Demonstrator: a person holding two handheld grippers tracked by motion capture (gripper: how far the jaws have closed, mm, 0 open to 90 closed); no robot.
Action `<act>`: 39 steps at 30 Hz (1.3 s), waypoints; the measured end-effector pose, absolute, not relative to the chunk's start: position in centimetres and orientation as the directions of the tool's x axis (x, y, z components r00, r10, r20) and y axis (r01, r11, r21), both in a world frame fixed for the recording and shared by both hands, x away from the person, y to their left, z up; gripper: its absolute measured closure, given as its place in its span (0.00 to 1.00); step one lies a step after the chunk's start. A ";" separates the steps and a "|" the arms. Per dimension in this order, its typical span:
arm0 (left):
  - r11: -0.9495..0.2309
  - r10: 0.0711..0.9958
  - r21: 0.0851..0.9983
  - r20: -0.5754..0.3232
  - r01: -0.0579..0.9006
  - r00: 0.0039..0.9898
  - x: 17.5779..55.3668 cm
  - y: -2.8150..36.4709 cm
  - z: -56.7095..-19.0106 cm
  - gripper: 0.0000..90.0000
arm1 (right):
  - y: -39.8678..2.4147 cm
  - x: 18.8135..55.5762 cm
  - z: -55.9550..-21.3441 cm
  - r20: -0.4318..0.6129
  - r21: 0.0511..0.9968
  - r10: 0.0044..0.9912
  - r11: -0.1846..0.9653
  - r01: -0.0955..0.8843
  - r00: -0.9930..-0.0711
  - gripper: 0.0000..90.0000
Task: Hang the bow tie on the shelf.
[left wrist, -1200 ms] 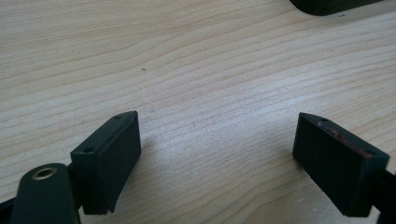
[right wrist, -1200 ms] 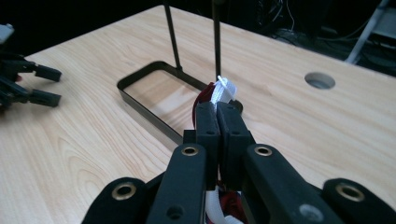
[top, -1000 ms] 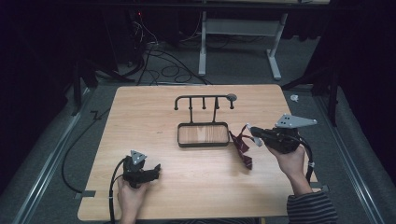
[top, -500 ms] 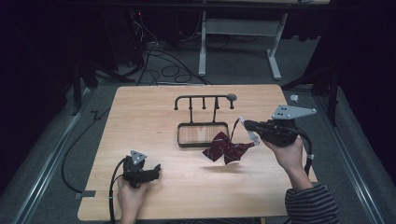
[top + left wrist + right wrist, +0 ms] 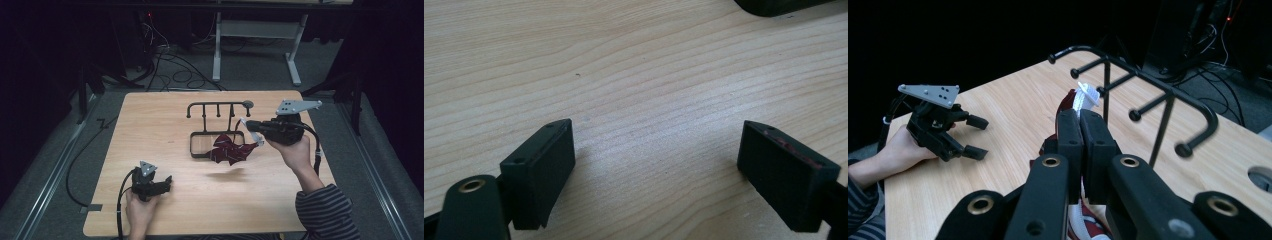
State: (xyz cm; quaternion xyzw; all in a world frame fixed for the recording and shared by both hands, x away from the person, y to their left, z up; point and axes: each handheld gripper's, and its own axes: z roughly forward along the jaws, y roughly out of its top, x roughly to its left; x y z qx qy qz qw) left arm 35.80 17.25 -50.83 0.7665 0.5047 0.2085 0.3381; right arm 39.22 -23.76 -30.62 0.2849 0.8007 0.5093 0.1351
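A dark red striped bow tie [image 5: 229,150] with a white strap [image 5: 1086,94] hangs in the air in front of the black hook rack [image 5: 218,106]. My right gripper [image 5: 249,129] is shut on the strap, its jaws pointing left toward the rack's right end. In the right gripper view the shut jaws [image 5: 1079,119] pinch the white strap, with red cloth [image 5: 1066,102] just behind and the rack's hooks [image 5: 1148,85] close on the right. My left gripper [image 5: 163,183] rests open on the table near its front edge, nothing between its pads [image 5: 656,150].
The rack stands on a rectangular black-rimmed base [image 5: 194,145] in the middle of the wooden table [image 5: 145,125]. The bow tie casts a shadow [image 5: 227,175] on the wood. Cables and a desk frame [image 5: 255,35] lie on the floor beyond the table.
My right gripper has risen and moved left toward the rack, lifting the bow tie off the table so it now swings in the air. The left gripper has stayed put.
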 end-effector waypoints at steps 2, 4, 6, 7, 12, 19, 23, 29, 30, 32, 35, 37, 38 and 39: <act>-0.263 0.915 0.729 -0.021 0.633 0.404 35.8 17.3 -50.8 0.18 | -22.8 40.0 -30.3 0.076 0.891 0.577 0.327 0.315 -0.813 1.00; -0.262 0.915 0.728 -0.022 0.633 0.404 35.8 17.3 -50.8 0.18 | -22.5 40.2 -30.3 0.079 0.891 0.574 0.326 0.316 -0.815 1.00; -0.262 0.915 0.729 -0.022 0.633 0.404 35.8 17.2 -50.8 0.18 | -21.6 41.0 -30.3 0.085 0.885 0.569 0.334 0.325 -0.818 1.00; -0.262 0.915 0.729 -0.021 0.633 0.404 35.8 17.2 -50.8 0.18 | -21.6 41.0 -30.3 0.085 0.885 0.569 0.334 0.325 -0.818 1.00; -0.262 0.915 0.729 -0.022 0.633 0.404 35.8 17.2 -50.8 0.18 | -20.8 42.0 -30.4 0.094 0.885 0.564 0.330 0.328 -0.820 1.00; -0.263 0.914 0.728 -0.022 0.633 0.405 35.8 17.2 -50.8 0.18 | -19.8 43.5 -30.6 0.093 0.878 0.562 0.343 0.334 -0.822 1.00; -0.263 0.914 0.729 -0.022 0.633 0.405 35.8 17.2 -50.8 0.18 | -19.2 44.3 -31.0 0.098 0.871 0.561 0.351 0.343 -0.822 1.00; -0.263 0.914 0.728 -0.021 0.633 0.405 35.8 17.2 -50.8 0.18 | -18.8 45.2 -31.1 0.106 0.869 0.558 0.350 0.349 -0.823 1.00; -0.263 0.914 0.728 -0.022 0.633 0.405 35.8 17.2 -50.8 0.18 | -18.7 45.3 -31.0 0.106 0.870 0.557 0.349 0.349 -0.824 1.00; -0.263 0.914 0.728 -0.022 0.633 0.405 35.8 17.2 -50.8 0.18 | -18.6 45.5 -30.9 0.103 0.870 0.556 0.351 0.345 -0.825 1.00; -0.263 0.914 0.728 -0.022 0.633 0.405 35.8 17.2 -50.8 0.18 | -18.4 45.9 -30.8 0.099 0.872 0.554 0.352 0.340 -0.826 1.00; -0.263 0.914 0.728 -0.022 0.633 0.405 35.8 17.2 -50.8 0.18 | -18.4 46.1 -30.8 0.097 0.869 0.561 0.356 0.345 -0.822 1.00; -0.262 0.914 0.728 -0.022 0.633 0.405 35.8 17.2 -50.8 0.18 | -18.4 46.2 -30.8 0.097 0.869 0.561 0.355 0.345 -0.822 1.00; -0.262 0.914 0.729 -0.023 0.633 0.404 35.8 17.2 -50.8 0.18 | -18.4 46.4 -30.7 0.094 0.870 0.563 0.354 0.343 -0.821 1.00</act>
